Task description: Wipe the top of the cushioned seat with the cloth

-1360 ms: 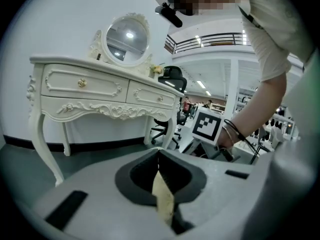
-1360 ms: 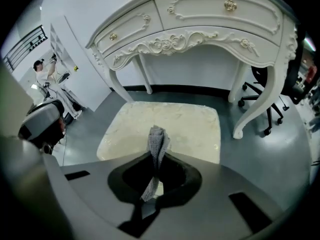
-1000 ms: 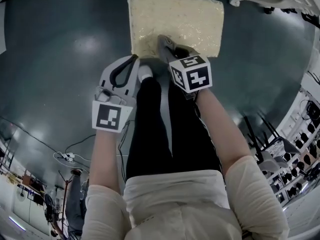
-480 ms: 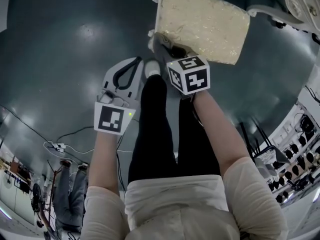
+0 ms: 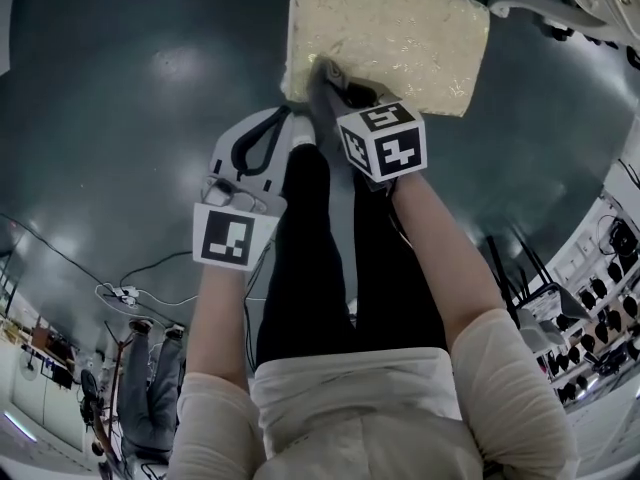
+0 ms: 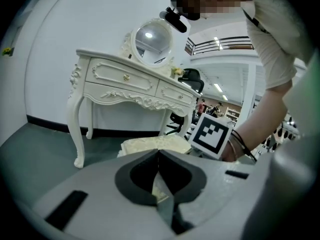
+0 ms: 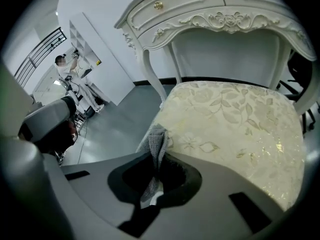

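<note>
Right gripper [image 7: 159, 160] has its jaws clamped on a fold of the grey cloth [image 7: 156, 134], whose free end pokes out ahead of them onto the near left corner of the cushioned seat [image 7: 235, 129]; whether the cloth presses down or only brushes the fabric, I cannot tell. In the head view the same gripper [image 5: 323, 74] sits at that corner of the seat [image 5: 400, 23]; a second ago it stood further along the seat's near edge, toward the middle, so the cloth has travelled sideways along that edge to the left corner. I read that as a wiping stroke run out to its end; most of the cream, leaf-patterned top, beyond the cloth and to its right, lies apart from it, so I judge the job to be in an early pass, with the next stroke likely to go back across the seat.

Left gripper [image 6: 159, 156] has its jaws together with nothing between them; in the head view it [image 5: 270, 133] hangs just off the seat's near left corner, over the dark floor [image 5: 140, 98], taking no part. Behind the seat stands the white carved dressing table [image 7: 200, 6], with a round mirror [image 6: 152, 36] on top; the person's white shoe [image 5: 302, 131] is just short of the seat's near edge.
</note>
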